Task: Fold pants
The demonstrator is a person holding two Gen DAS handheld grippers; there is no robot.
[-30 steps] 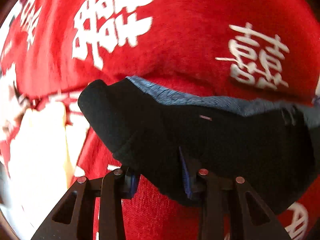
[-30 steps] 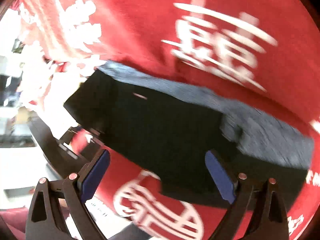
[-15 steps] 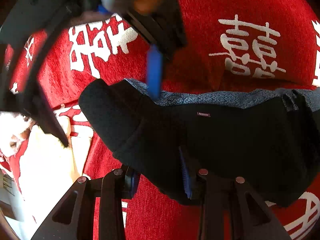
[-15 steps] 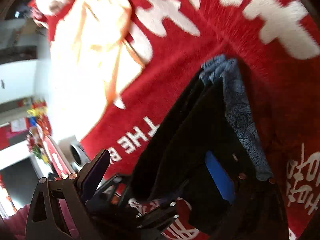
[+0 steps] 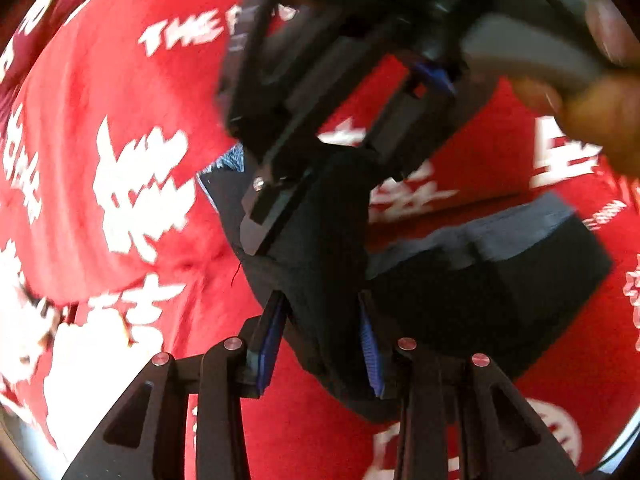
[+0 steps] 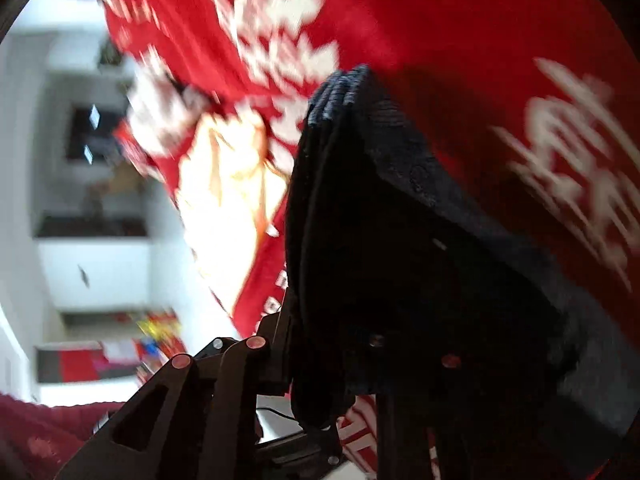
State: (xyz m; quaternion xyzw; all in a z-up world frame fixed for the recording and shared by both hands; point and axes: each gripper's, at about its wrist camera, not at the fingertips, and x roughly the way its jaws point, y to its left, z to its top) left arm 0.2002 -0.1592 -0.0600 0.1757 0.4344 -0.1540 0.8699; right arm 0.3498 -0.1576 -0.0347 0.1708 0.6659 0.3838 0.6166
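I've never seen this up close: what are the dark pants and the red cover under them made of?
Pants: apparently soft matte knit, black outside, blue-grey inside; it bunches thickly. Cover: seemingly plush, fuzzy red fabric with white characters.

place: we're looking at an indoor room, likely a home | surface: we're over a red cloth (image 5: 120,92) printed with white Chinese characters and English lettering | background: right wrist view gives us white walls (image 6: 80,256), a dark shelf line, and blurred red decorations (image 6: 132,356) | detail: too blurred to say more
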